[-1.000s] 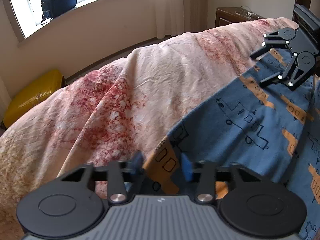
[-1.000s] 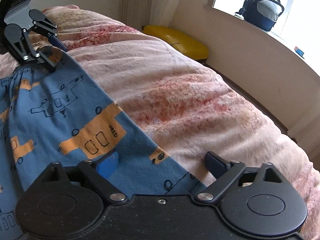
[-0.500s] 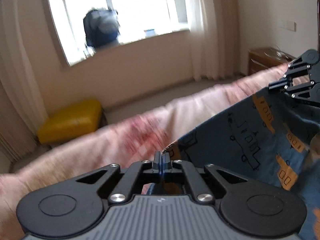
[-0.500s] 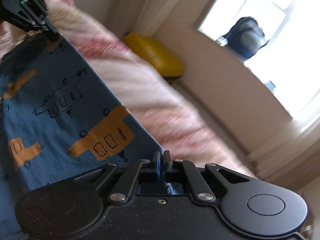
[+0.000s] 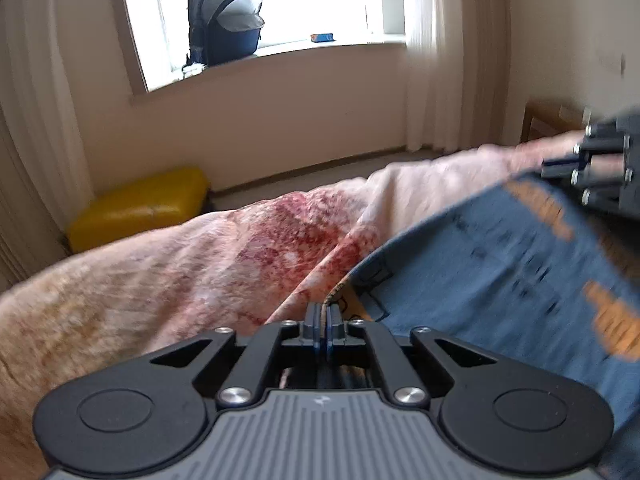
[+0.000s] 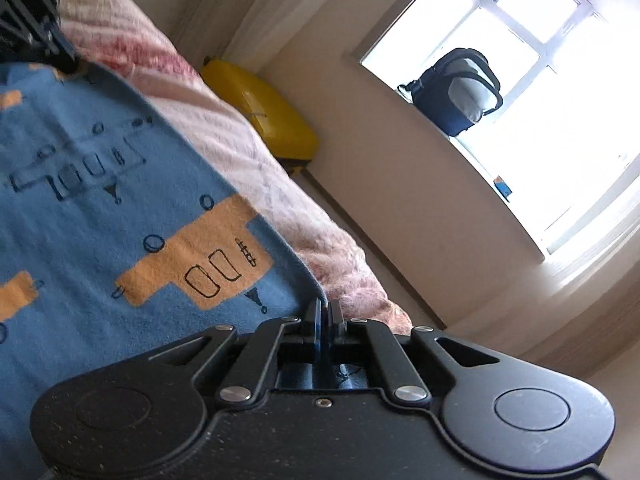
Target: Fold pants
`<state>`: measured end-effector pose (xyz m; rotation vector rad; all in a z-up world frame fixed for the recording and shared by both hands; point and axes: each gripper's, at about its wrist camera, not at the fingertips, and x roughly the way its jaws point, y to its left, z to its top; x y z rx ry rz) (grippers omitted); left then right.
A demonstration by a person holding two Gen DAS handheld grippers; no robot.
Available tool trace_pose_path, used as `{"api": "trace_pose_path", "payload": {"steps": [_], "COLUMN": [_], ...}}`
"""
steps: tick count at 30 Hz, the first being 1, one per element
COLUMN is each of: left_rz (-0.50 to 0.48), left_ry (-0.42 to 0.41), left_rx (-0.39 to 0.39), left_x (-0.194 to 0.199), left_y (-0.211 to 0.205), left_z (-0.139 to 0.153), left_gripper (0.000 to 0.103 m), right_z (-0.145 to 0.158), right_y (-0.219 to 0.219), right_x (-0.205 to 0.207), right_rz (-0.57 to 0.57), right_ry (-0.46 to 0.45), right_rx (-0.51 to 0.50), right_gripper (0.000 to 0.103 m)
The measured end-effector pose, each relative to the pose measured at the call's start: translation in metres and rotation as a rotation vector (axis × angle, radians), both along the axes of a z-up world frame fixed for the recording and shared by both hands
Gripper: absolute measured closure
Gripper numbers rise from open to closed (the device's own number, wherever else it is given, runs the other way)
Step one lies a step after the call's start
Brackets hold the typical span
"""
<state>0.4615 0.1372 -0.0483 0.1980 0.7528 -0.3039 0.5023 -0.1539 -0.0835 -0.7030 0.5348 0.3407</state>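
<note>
Blue fleecy pants [image 6: 120, 208] — edge pinched tight in left claw [image 5: 324, 320] and right claw [image 6: 324, 316].

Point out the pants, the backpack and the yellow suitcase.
pants [image 6: 120, 184], right wrist view, on the flat blue fabric above the orange patch.
backpack [image 5: 226, 24], left wrist view, on its front panel, on the window sill.
yellow suitcase [image 5: 140, 208], left wrist view, on its top face, on the floor.

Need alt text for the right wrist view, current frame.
The right gripper is shut on the edge of blue patterned pants, lifted over a pink floral bedspread. The left gripper holds the far corner; a yellow suitcase and backpack sit behind.
</note>
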Motion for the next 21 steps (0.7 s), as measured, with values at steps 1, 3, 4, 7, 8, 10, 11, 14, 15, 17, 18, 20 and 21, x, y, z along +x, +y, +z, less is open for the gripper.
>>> {"api": "trace_pose_path", "payload": {"steps": [1, 3, 4, 7, 8, 10, 11, 14, 15, 17, 18, 20, 21], "left_rz": [0.005, 0.025, 0.026, -0.014, -0.023, -0.060, -0.063, -0.031, -0.013, 0.024, 0.039, 0.048, 0.050], "left_ry": [0.003, -0.031, -0.055, -0.042, -0.030, 0.011, 0.031, 0.083, 0.095, 0.132, 0.150, 0.149, 0.135], "left_rx": [-0.073, -0.175, -0.203, -0.181, -0.157, -0.120, -0.100, -0.075, -0.074, -0.068, -0.069, -0.080, -0.070], "left_x": [-0.001, -0.006, -0.009, -0.008, -0.007, -0.003, -0.004, 0.001, 0.001, 0.005, 0.006, 0.004, -0.001], "left_y": [0.009, 0.021, 0.026, 0.022, 0.020, 0.016, 0.016, 0.016, 0.018, 0.019, 0.019, 0.019, 0.017], "left_z": [0.003, 0.012, 0.016, 0.018, 0.016, 0.010, 0.009, 0.006, 0.005, 0.004, 0.005, 0.007, 0.012], "left_gripper": [0.058, 0.015, 0.013, 0.013, 0.014, 0.016, 0.020, 0.036, 0.040, 0.079, 0.088, 0.096, 0.097], "right_z": [0.005, 0.017, 0.022, 0.033, 0.034, 0.034, 0.032, 0.029, 0.031, 0.036, 0.038, 0.045, 0.051], "right_y": [-0.002, -0.006, -0.006, -0.001, 0.000, 0.001, 0.001, -0.001, -0.004, -0.009, -0.010, -0.015, -0.016], "right_x": [-0.004, -0.011, -0.013, -0.011, -0.005, 0.007, 0.015, 0.029, 0.029, 0.030, 0.029, 0.019, 0.011], "right_rz": [0.004, 0.028, 0.051, 0.081, 0.075, 0.067, 0.055, 0.005, -0.006, -0.043, -0.057, -0.055, -0.050], "right_ry": [-0.008, -0.047, -0.068, -0.057, -0.026, 0.074, 0.134, 0.264, 0.280, 0.299, 0.303, 0.293, 0.274], "right_rx": [0.023, 0.059, 0.075, 0.092, 0.117, 0.159, 0.173, 0.243, 0.282, 0.340, 0.338, 0.325, 0.317], "right_gripper": [0.082, 0.028, 0.021, 0.019, 0.019, 0.019, 0.020, 0.027, 0.039, 0.078, 0.096, 0.101, 0.102]}}
